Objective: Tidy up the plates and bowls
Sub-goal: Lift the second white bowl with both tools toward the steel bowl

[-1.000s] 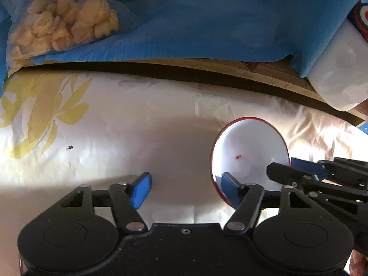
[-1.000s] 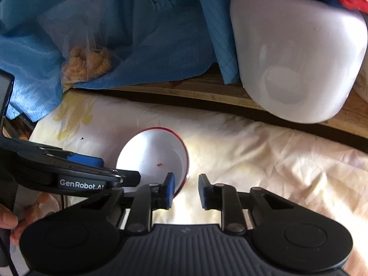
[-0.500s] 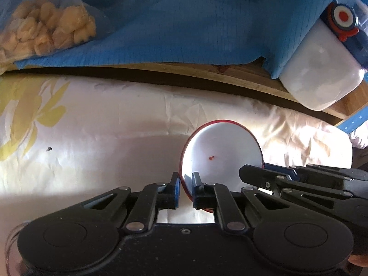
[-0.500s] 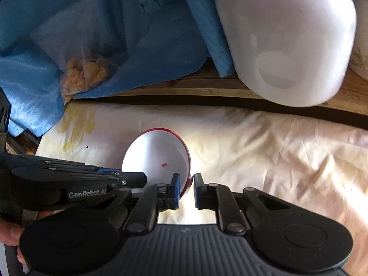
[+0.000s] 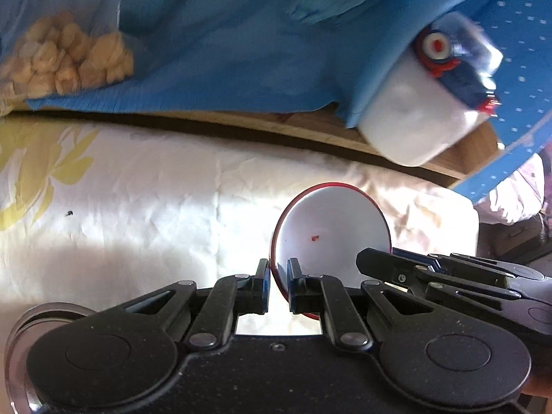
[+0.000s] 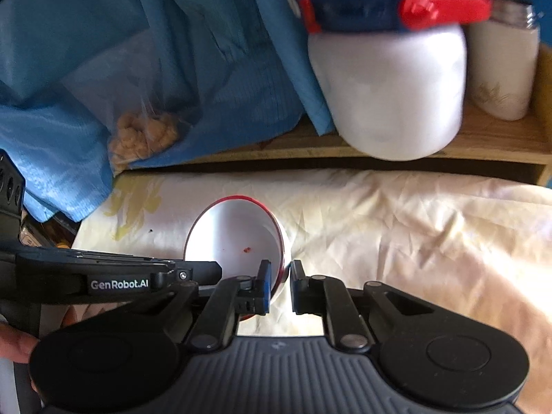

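Note:
A white bowl with a red rim (image 5: 331, 227) hangs tilted above the cream cloth, with a small red speck inside. My left gripper (image 5: 277, 284) is shut on its left rim, one blue pad inside and one outside. My right gripper (image 6: 280, 284) is shut on the opposite rim of the same bowl (image 6: 234, 234). In the left wrist view the right gripper (image 5: 374, 263) reaches in from the right; in the right wrist view the left gripper (image 6: 217, 270) comes in from the left.
A cream cloth with a yellow flower print (image 5: 155, 200) covers the surface below. Behind it runs a wooden shelf (image 6: 483, 138) with a white jar with a blue lid (image 6: 390, 89), a white flask (image 6: 503, 69), blue fabric (image 5: 241, 34) and a bag of yellow snacks (image 5: 65, 62).
Both grippers closed onto the bowl's rim, the left from wide open. The bowl then rose off the cloth with both grippers, and more of the shelf came into view.

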